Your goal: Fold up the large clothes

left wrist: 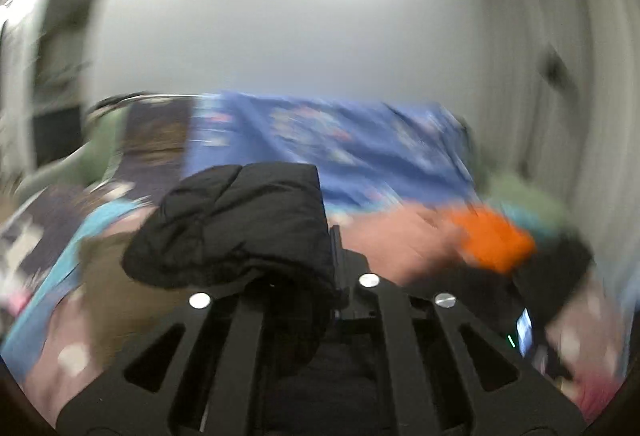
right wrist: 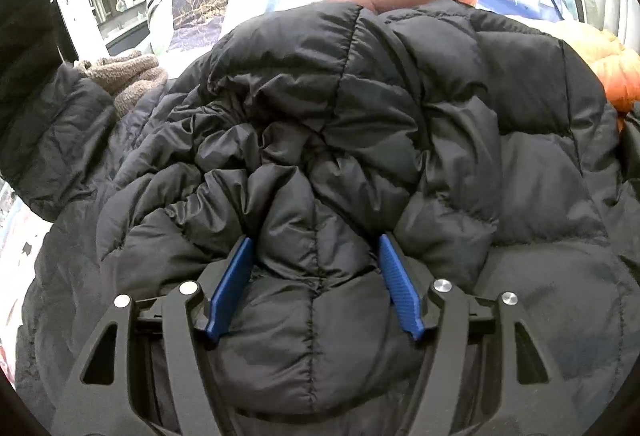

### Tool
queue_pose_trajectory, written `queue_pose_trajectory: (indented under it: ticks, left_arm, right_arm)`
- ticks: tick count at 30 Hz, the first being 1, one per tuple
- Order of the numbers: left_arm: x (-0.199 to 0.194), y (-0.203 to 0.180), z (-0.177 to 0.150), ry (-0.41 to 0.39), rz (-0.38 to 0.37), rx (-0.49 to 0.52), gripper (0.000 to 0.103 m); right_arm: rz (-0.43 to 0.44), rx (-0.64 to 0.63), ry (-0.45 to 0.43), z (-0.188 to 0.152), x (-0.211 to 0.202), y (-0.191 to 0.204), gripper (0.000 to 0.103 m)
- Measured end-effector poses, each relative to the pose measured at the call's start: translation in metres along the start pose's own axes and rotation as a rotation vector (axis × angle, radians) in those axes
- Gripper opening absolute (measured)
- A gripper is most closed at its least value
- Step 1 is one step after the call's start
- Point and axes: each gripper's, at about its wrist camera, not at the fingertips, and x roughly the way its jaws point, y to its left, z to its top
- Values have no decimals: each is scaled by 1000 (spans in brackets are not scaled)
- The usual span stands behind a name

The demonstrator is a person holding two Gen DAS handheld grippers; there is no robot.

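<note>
Item: black puffer jacket [right wrist: 400, 123], heaped on a bed with a blue patterned cover [left wrist: 360, 143].

Right claw [right wrist: 316, 256]: pads apart, straddling a puffed fold that bulges between them; the jacket's bulk runs on toward 12 o'clock, so this hand looks nearer the main mass (whether the pads truly press the fold cannot be told).

Left claw [left wrist: 288, 236]: clamped shut on a bunched jacket end, which spills toward 10 o'clock; view heavily blurred.

Judgement: the coming fold hinges on carrying the left-held end over the right-held bulk.

Both wrist views look closely onto black jacket [right wrist: 360, 115].
</note>
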Motion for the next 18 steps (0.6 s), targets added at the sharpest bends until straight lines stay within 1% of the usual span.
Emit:
queue_pose_trajectory:
  ticks: [1, 2, 4, 5, 7, 8, 9, 10, 12, 14, 16, 18]
  left_arm:
    - [14, -26, -6, 35, -22, 62, 19]
    - [36, -57, -19, 88, -31, 140, 39]
    - [71, -99, -48, 183, -24, 240, 63]
    - [82, -110, -61, 222, -27, 269, 67]
    - [111, -126, -90, 334, -45, 318, 68]
    - [119, -124, -100, 366, -56, 319, 71]
    - [125, -121, -110, 405, -78, 306, 72]
    - [125, -117, -119, 429, -97, 280, 75]
    - [116, -110, -125, 440, -122, 227, 80]
    - [100, -98, -127, 423, -148, 182, 87]
    - [80, -94, -133, 398, -155, 167, 89]
    - [61, -87, -137, 375, -144, 144, 90]
  right_arm:
    - [17, 17, -6, 0, -3, -4, 67]
    - [31, 37, -12, -1, -6, -8, 67]
    - [61, 95, -24, -4, -17, -20, 67]
    - [76, 128, -26, -6, -26, -27, 67]
    - [87, 172, -35, -11, -46, -40, 67]
    - [87, 185, -43, -13, -55, -44, 68]
    - [91, 198, -60, -14, -68, -51, 68]
    - [86, 205, -71, -15, -77, -56, 68]
    - [73, 211, -95, -14, -94, -63, 68]
    - [74, 202, -117, -11, -111, -64, 68]
    - [73, 167, -147, -7, -126, -56, 68]
    - [78, 104, -181, -3, -139, -38, 69]
